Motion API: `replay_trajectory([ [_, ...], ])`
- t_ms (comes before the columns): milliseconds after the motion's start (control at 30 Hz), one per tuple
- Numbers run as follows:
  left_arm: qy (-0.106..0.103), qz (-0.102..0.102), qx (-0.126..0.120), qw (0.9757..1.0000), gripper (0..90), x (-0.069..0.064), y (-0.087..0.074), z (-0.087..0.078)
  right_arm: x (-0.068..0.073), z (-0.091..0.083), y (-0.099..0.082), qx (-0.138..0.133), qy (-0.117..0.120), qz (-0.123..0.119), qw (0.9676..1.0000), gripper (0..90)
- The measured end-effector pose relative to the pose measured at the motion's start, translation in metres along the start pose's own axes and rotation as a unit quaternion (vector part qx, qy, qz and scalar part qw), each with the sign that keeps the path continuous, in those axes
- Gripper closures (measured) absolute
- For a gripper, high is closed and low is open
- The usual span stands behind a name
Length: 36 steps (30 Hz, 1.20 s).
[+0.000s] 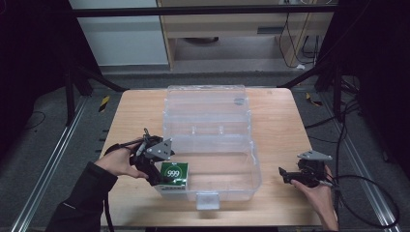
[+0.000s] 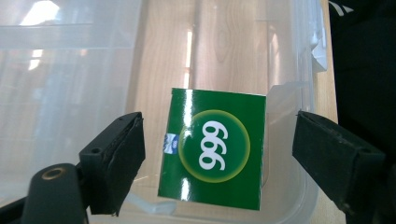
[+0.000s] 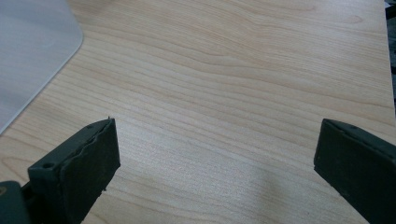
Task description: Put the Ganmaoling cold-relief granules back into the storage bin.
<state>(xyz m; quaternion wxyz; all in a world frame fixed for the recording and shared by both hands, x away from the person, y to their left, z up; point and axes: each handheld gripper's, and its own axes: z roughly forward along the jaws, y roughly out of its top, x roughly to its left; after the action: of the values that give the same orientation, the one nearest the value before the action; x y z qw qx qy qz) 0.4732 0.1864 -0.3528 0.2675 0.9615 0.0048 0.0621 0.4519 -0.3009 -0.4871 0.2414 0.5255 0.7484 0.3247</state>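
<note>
A green box (image 1: 174, 174) marked 999 lies inside the near left corner of a clear plastic storage box (image 1: 241, 166) whose lid is folded back. My left gripper (image 1: 162, 180) hovers over that corner, open. In the left gripper view the green box (image 2: 212, 149) sits between the two spread jaws without touching either. My right gripper (image 1: 285, 175) is held low over the wooden table (image 1: 280, 125) to the right of the clear box, open, with bare wood (image 3: 224, 93) between its jaws.
The open lid (image 1: 205, 104) lies flat behind the clear box, and a front latch (image 1: 208, 199) sticks out at its near edge. A corner of the clear box (image 3: 28, 51) shows at the left in the right gripper view. Metal frame rails flank the table.
</note>
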Motion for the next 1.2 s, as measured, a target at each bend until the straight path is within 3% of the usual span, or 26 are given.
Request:
replay_trajectory([
  [67, 0.026, -0.010, -0.019, 0.9994, 18.6, 0.000, -0.005, -0.011, 0.000, 0.000, 0.000, 0.000, 0.000, 0.002, 1.0000, 1.0],
  [200, 0.046, -0.026, -0.033, 0.9980, 19.0, -0.003, -0.013, -0.022, 0.000, -0.001, 0.000, 0.001, 0.001, 0.005, 1.0000, 1.3],
  [267, 0.080, -0.039, -0.041, 0.9952, 19.1, -0.004, -0.022, -0.031, 0.000, -0.002, 0.000, 0.001, 0.000, 0.006, 1.0000, 1.3],
  [333, 0.085, -0.047, -0.046, 0.9942, 18.8, -0.004, -0.026, -0.033, 0.000, -0.002, -0.001, 0.000, -0.001, 0.007, 1.0000, 1.4],
  [400, 0.105, -0.074, -0.058, 0.9900, 18.7, -0.005, -0.040, -0.037, -0.001, -0.002, -0.001, -0.001, -0.002, 0.007, 1.0000, 1.5],
  [467, 0.107, -0.084, -0.063, 0.9887, 18.6, -0.005, -0.045, -0.038, -0.001, -0.002, -0.001, -0.001, -0.003, 0.004, 1.0000, 1.4],
  [500, 0.111, -0.105, -0.074, 0.9854, 18.4, -0.005, -0.055, -0.039, -0.001, -0.002, -0.001, -0.001, -0.003, 0.006, 1.0000, 1.5],
  [533, 0.111, -0.105, -0.074, 0.9854, 18.4, -0.005, -0.055, -0.039, -0.001, -0.002, -0.001, -0.001, -0.003, 0.006, 1.0000, 1.5],
  [567, 0.118, -0.122, -0.078, 0.9824, 18.4, -0.005, -0.065, -0.039, -0.001, -0.002, -0.002, 0.000, -0.002, 0.009, 1.0000, 1.5],
  [667, 0.139, -0.145, -0.077, 0.9766, 18.6, -0.005, -0.079, -0.039, -0.001, -0.002, -0.001, 0.001, -0.001, 0.009, 1.0000, 1.5],
  [700, 0.139, -0.145, -0.077, 0.9766, 18.6, -0.005, -0.079, -0.039, -0.001, -0.002, -0.002, 0.000, -0.003, 0.008, 1.0000, 1.5],
  [733, 0.152, -0.164, -0.078, 0.9715, 18.8, -0.004, -0.088, -0.039, -0.001, -0.002, -0.002, 0.000, -0.003, 0.009, 1.0000, 1.5],
  [767, 0.157, -0.174, -0.081, 0.9687, 19.2, -0.004, -0.091, -0.038, -0.001, -0.002, -0.002, 0.000, -0.004, 0.009, 1.0000, 1.4],
  [800, 0.157, -0.174, -0.081, 0.9687, 19.3, -0.004, -0.091, -0.038, -0.001, -0.002, -0.002, 0.000, -0.004, 0.009, 1.0000, 1.4],
  [833, 0.166, -0.189, -0.080, 0.9645, 19.1, -0.003, -0.098, -0.035, -0.001, -0.002, -0.002, 0.000, -0.006, 0.008, 1.0000, 1.5],
  [867, 0.169, -0.198, -0.083, 0.9620, 19.1, -0.003, -0.101, -0.034, -0.001, -0.002, -0.002, 0.001, -0.006, 0.008, 0.9999, 1.5],
  [900, 0.169, -0.198, -0.083, 0.9620, 18.9, -0.003, -0.101, -0.034, -0.001, -0.002, -0.002, 0.001, -0.006, 0.008, 0.9999, 1.5],
  [933, 0.174, -0.214, -0.090, 0.9571, 18.9, -0.002, -0.107, -0.030, -0.002, -0.002, -0.002, 0.000, -0.005, 0.010, 0.9999, 1.5],
  [967, 0.174, -0.214, -0.090, 0.9571, 18.9, -0.002, -0.107, -0.030, -0.002, -0.002, -0.002, 0.000, -0.005, 0.010, 0.9999, 1.5],
  [1033, 0.177, -0.224, -0.087, 0.9544, 18.8, -0.001, -0.112, -0.026, -0.002, -0.002, -0.002, -0.001, -0.006, 0.011, 0.9999, 1.4],
  [1067, 0.178, -0.233, -0.091, 0.9518, 18.6, 0.000, -0.117, -0.022, -0.002, -0.002, -0.003, -0.001, -0.007, 0.010, 0.9999, 1.4],
  [1100, 0.178, -0.233, -0.091, 0.9518, 18.6, 0.000, -0.117, -0.022, -0.002, -0.002, -0.003, -0.001, -0.007, 0.010, 0.9999, 1.4],
  [1133, 0.180, -0.240, -0.094, 0.9494, 18.6, 0.001, -0.119, -0.021, -0.002, -0.002, -0.003, -0.001, -0.007, 0.010, 0.9999, 1.4],
  [1167, 0.188, -0.251, -0.093, 0.9450, 18.6, 0.002, -0.124, -0.018, -0.002, -0.002, -0.003, -0.001, -0.008, 0.012, 0.9999, 1.3],
  [1200, 0.192, -0.258, -0.094, 0.9420, 18.5, 0.003, -0.126, -0.016, -0.002, -0.002, -0.003, -0.002, -0.009, 0.012, 0.9999, 1.3],
])
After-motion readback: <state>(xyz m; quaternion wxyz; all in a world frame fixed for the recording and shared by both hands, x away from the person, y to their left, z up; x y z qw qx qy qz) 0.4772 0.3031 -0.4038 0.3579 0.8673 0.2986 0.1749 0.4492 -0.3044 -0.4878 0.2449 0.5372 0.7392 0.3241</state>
